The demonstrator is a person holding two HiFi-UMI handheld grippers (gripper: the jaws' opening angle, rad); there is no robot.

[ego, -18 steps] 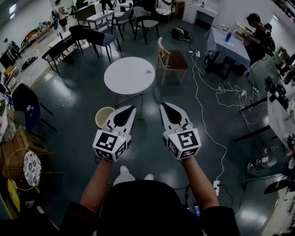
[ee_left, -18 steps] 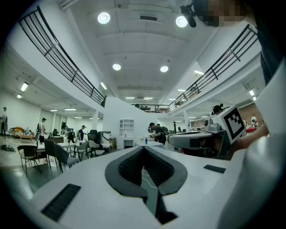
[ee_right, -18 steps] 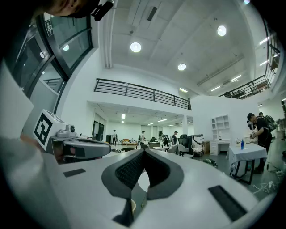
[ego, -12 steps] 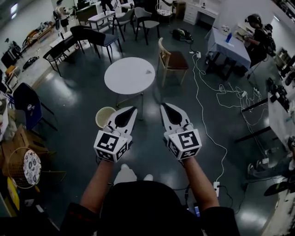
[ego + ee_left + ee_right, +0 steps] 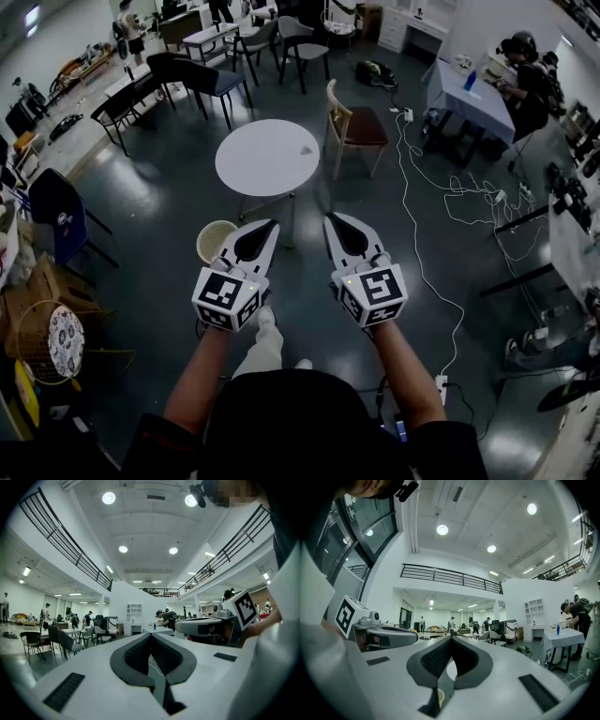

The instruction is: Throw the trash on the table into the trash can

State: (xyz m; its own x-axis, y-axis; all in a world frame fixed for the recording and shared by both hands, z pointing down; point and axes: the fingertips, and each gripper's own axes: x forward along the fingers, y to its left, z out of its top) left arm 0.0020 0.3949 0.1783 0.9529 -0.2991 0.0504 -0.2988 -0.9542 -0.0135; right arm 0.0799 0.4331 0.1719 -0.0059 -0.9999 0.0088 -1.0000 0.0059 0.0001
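Note:
A round white table (image 5: 265,157) stands ahead on the dark floor, with one small grey scrap of trash (image 5: 305,150) near its right edge. A cream round trash can (image 5: 216,240) sits on the floor by the table's near left, just beyond my left gripper (image 5: 273,223). Both grippers are held side by side at waist height, short of the table. The left gripper (image 5: 150,635) is shut and empty. My right gripper (image 5: 329,219) is shut and empty too; between its pads (image 5: 436,660) the right gripper view shows the table (image 5: 451,670) and the trash can (image 5: 440,697).
A wooden chair (image 5: 352,127) stands at the table's right. White cables (image 5: 412,187) trail over the floor to the right. Black chairs (image 5: 202,80) and desks stand further back, and a person sits at a table with a blue bottle (image 5: 472,82). Cardboard boxes and a wire basket (image 5: 47,339) are at the left.
The person has stepped forward, one leg swinging ahead; the table and trash can sit slightly lower and closer in view. Both grippers stay shut and level.

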